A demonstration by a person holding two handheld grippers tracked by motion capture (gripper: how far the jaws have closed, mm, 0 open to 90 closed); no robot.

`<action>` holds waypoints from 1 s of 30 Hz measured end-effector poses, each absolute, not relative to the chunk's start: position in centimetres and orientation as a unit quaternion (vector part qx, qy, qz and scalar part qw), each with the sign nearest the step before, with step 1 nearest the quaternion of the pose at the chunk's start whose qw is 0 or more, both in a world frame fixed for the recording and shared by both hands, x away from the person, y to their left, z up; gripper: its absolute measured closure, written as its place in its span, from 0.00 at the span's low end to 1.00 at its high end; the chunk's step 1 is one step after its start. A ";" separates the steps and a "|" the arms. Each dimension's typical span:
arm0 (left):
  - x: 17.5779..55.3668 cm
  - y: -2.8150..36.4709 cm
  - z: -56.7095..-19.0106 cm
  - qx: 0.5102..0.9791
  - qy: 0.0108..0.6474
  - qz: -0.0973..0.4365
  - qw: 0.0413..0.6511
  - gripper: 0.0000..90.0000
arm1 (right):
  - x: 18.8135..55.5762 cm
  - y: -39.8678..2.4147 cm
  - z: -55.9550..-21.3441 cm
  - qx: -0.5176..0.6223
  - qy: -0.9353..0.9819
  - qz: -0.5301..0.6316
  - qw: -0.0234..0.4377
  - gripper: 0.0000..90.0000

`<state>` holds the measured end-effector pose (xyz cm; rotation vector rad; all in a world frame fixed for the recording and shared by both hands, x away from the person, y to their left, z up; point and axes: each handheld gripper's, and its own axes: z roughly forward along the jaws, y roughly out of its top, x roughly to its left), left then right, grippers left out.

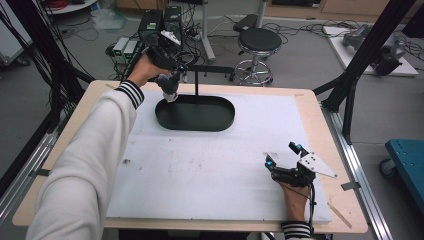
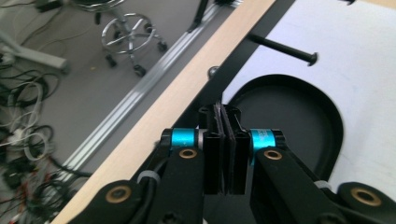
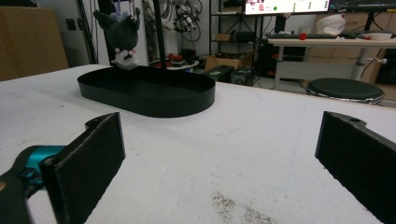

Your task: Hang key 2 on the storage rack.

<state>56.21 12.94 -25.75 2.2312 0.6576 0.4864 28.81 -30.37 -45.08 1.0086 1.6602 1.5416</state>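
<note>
A small dark grey and white plush toy [image 1: 169, 89] hangs upside down over the far left end of the black oval tray [image 1: 220, 125]. In the right gripper view the plush toy [image 3: 119, 35] dangles above the tray [image 3: 154, 105], beside a thin black stand post [image 3: 160, 32]. My left gripper [image 1: 181, 67] is right above the toy, close to the post [image 1: 195, 82]. In its own view the left gripper [image 2: 224, 116] has its pads pressed together on a thin strip, over the tray [image 2: 334, 121] and near the stand's peg [image 2: 285, 49]. My right gripper [image 1: 282, 155] rests open at the front right; the right gripper [image 3: 219, 158] holds nothing.
A white foam sheet [image 1: 210, 170] covers the wooden table [image 1: 325, 200]. A small dirt mark [image 1: 125, 161] lies at its left. Behind the table stand a round stool [image 1: 257, 42] and cables and boxes on the floor [image 1: 150, 30]. Black frame posts [image 1: 350, 90] flank the table.
</note>
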 end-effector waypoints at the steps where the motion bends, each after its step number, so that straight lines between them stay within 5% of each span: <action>1: 56.1 13.0 -25.7 0.869 0.260 0.197 0.373 0.72 | 28.8 -30.4 -45.1 0.385 0.634 0.587 0.325 0.01; 6: 55.5 13.0 -25.3 0.856 0.254 0.200 0.404 0.38 | 28.8 -30.3 -45.1 0.385 0.634 0.587 0.325 0.01; 9: 54.8 13.1 -24.8 0.848 0.236 0.189 0.435 0.31 | 28.8 -30.4 -45.1 0.383 0.635 0.586 0.327 0.01; 19: 50.2 15.4 -23.6 0.807 0.204 0.183 0.523 0.29 | 28.8 -30.3 -45.1 0.384 0.634 0.587 0.326 0.01; 30: 43.4 23.1 -25.6 0.741 0.177 0.254 0.596 0.08 | 28.8 -30.4 -45.1 0.381 0.636 0.585 0.328 0.01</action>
